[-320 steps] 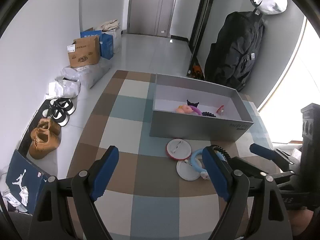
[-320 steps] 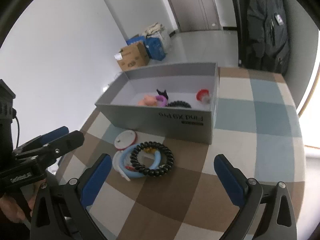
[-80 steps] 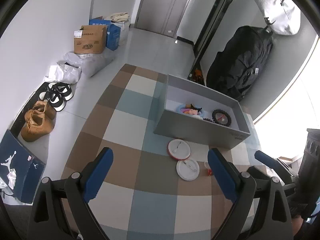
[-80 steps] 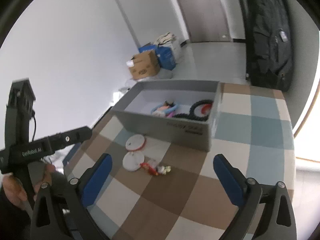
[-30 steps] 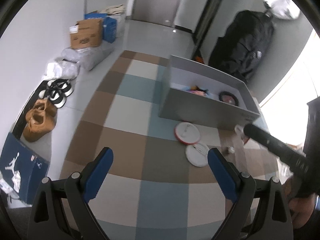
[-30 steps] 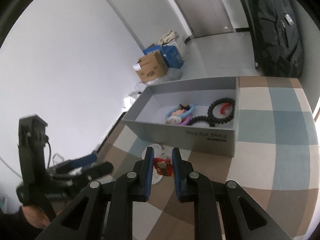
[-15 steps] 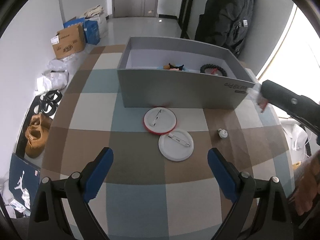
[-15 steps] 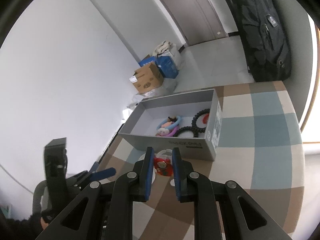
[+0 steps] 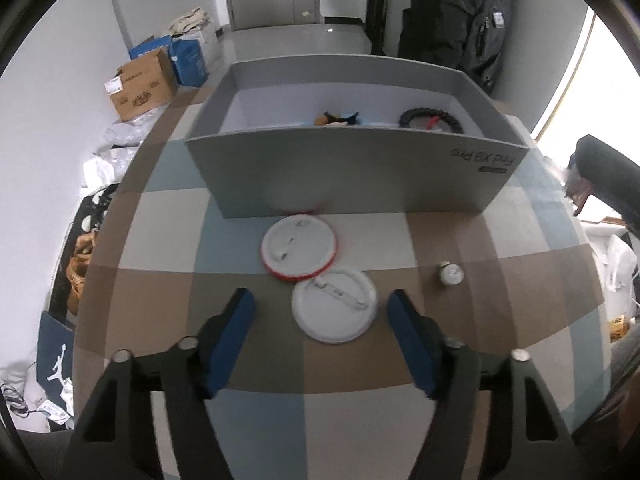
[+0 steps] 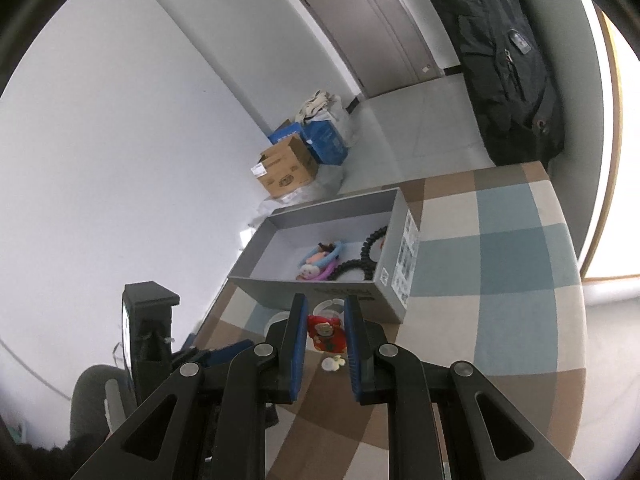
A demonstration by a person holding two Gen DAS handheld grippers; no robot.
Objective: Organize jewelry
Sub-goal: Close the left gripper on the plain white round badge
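Moved since half a second ago: left tongs (image 9: 320,312) now sit lower and nearer the two pin badges, their blue pads on either side of the white badge (image 9: 335,311) instead of well back from it.
Right tongs: right tongs (image 10: 325,334) closed on a small red charm (image 10: 325,333), carried above the surface short of the grey box (image 10: 316,288); the grip looks the same as before.
Left tongs: wide open, holding nothing.
Jewelry placed: black bead bracelets (image 10: 366,258) and a blue-and-pink ring toy (image 10: 320,262) lie inside the box.
Jewelry left out: red-rimmed badge (image 9: 299,248) just in front of the box wall, touching or overlapping the white badge; a small pale charm (image 9: 451,273) apart on the checked surface (image 9: 520,280).
Risk, charm: the hold seems to be on an edge only, though the view is too small to be sure, so it may slip and fall outside the box.
Risk, badge: flat badge gives the pads little to bite, so closing may only push it into the red-rimmed one.
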